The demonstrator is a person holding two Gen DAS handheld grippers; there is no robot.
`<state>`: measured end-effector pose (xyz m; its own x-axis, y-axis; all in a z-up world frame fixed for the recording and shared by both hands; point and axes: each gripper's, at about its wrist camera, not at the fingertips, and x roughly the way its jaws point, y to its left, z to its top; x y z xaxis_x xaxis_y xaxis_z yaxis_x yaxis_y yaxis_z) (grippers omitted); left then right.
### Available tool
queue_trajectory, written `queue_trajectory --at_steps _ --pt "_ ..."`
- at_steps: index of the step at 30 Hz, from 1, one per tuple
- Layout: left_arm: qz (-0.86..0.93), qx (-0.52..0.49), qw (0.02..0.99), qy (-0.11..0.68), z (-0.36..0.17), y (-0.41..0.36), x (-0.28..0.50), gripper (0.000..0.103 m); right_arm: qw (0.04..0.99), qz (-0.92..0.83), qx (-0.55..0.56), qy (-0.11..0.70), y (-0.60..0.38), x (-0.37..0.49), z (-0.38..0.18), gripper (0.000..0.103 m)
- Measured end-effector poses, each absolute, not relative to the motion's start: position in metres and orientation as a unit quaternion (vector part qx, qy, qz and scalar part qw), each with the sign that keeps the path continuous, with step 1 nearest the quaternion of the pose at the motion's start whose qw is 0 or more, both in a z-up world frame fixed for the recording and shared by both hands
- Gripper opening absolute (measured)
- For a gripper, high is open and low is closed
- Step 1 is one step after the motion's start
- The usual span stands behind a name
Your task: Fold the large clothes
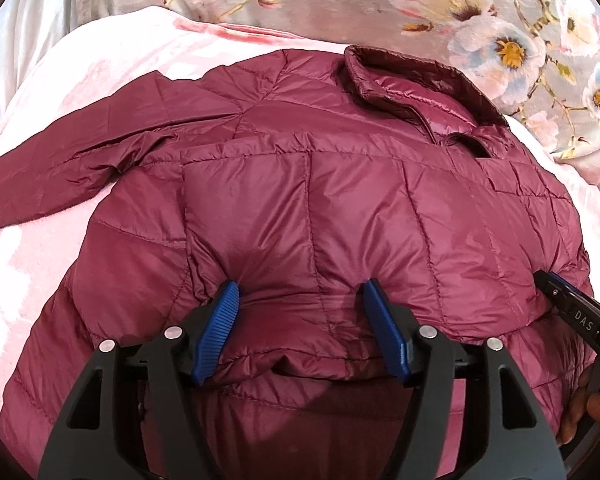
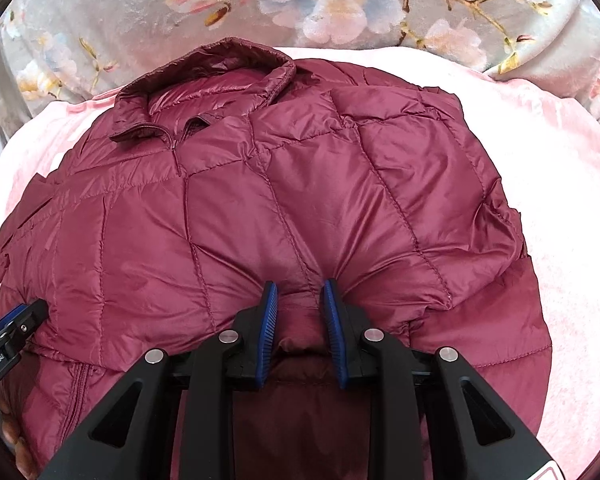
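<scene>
A maroon quilted jacket (image 1: 300, 200) lies spread on a pink blanket (image 1: 100, 60) over a bed, its collar (image 1: 404, 76) toward twelve o'clock and a flowered grey cover (image 1: 520, 40) beyond it.

In the left wrist view, the left gripper (image 1: 300, 304) presses down on the jacket's near edge at six o'clock. Its blue fingers (image 1: 216, 332) stand wide apart, with a bulge of fabric puffed up between them but not pinched. One sleeve (image 1: 60, 176) stretches out toward nine o'clock across the blanket. At four o'clock the tip of the other tool touches the jacket's edge, with part of a hand (image 1: 584, 412) showing beneath it.

In the right wrist view, the right gripper (image 2: 300, 300) sits at six o'clock, its fingers (image 2: 268, 332) drawn close together and clamped on a raised fold of the jacket (image 2: 260, 200). Fabric bunches into creases running up from the grip. The half-zipped collar (image 2: 204, 80) lies at eleven o'clock. The jacket's side at three o'clock is folded inward over the body, with blanket (image 2: 560, 200) showing past it. The left gripper's tip (image 2: 16, 320) enters at eight o'clock, resting on the jacket.
</scene>
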<state>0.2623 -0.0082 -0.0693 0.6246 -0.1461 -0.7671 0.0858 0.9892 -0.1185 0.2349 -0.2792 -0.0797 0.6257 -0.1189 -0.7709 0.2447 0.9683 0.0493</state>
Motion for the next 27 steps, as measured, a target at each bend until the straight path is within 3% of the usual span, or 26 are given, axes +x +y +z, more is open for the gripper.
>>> queue_trajectory --at_steps 6,12,14,17,27 --pt "-0.067 -0.039 0.901 0.428 -0.068 -0.008 0.262 0.063 0.897 -0.102 0.075 0.423 -0.279 0.235 -0.079 0.023" --pt "-0.081 -0.134 0.890 0.429 -0.049 0.033 0.243 0.065 0.903 -0.074 0.089 0.415 -0.244 0.214 -0.045 0.033" --pt "-0.070 -0.169 0.887 0.424 -0.041 0.061 0.233 0.075 0.910 -0.054 0.070 0.404 -0.222 0.204 -0.033 0.040" --pt "-0.019 -0.222 0.886 0.407 -0.032 0.121 0.221 0.080 0.918 -0.020 0.044 0.394 -0.187 0.189 -0.025 0.049" --pt "0.221 -0.392 0.829 0.332 -0.039 0.373 0.196 0.081 0.901 0.043 0.030 0.430 -0.130 0.162 -0.055 0.050"
